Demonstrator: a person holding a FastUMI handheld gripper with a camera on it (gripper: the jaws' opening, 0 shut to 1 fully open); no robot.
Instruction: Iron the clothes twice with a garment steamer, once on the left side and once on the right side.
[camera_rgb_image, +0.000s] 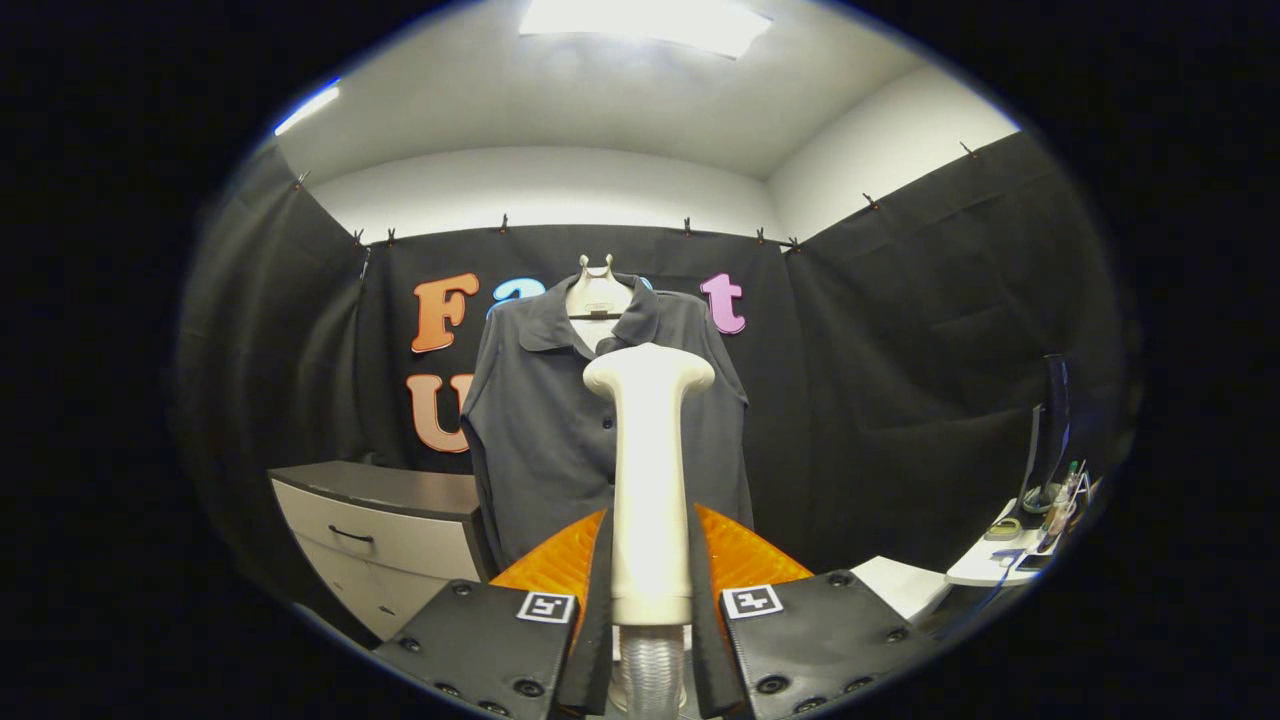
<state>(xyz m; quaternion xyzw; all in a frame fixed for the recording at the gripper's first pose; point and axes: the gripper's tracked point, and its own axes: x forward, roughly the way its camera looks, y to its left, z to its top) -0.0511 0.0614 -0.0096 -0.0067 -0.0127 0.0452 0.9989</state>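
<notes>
**A:** What have you got in the tongs right now?

**B:** My gripper (650, 560) is clamped on the cream-white plastic garment steamer (650, 470). Both fingers press against the sides of its long handle, one on each side, and the handle stands upright between them. A ribbed, clear hose (651, 668) hangs from the bottom end of the handle, down between the finger bases. The steamer's wide, rounded head sits at the top, well above the fingertips.

**A:** And the clothes?

**B:** The dark grey short-sleeved collared shirt (540, 430) hangs straight ahead of me, beyond the fingers, on a pale hanger form (597, 295) against the black cloth wall (900, 400). From my view the steamer head overlaps the shirt's button line, just below the open collar. I cannot tell whether the head touches the fabric or is held off it.

**A:** Anything else around?

**B:** A low cabinet with a dark top and white drawer fronts (390, 530) stands to the left of the shirt, below its sleeve. Off to the right there is a white table (985, 570) with small items on it and a dark monitor (1053, 420) standing on edge. A bright ceiling light panel (640, 22) glows overhead
</notes>
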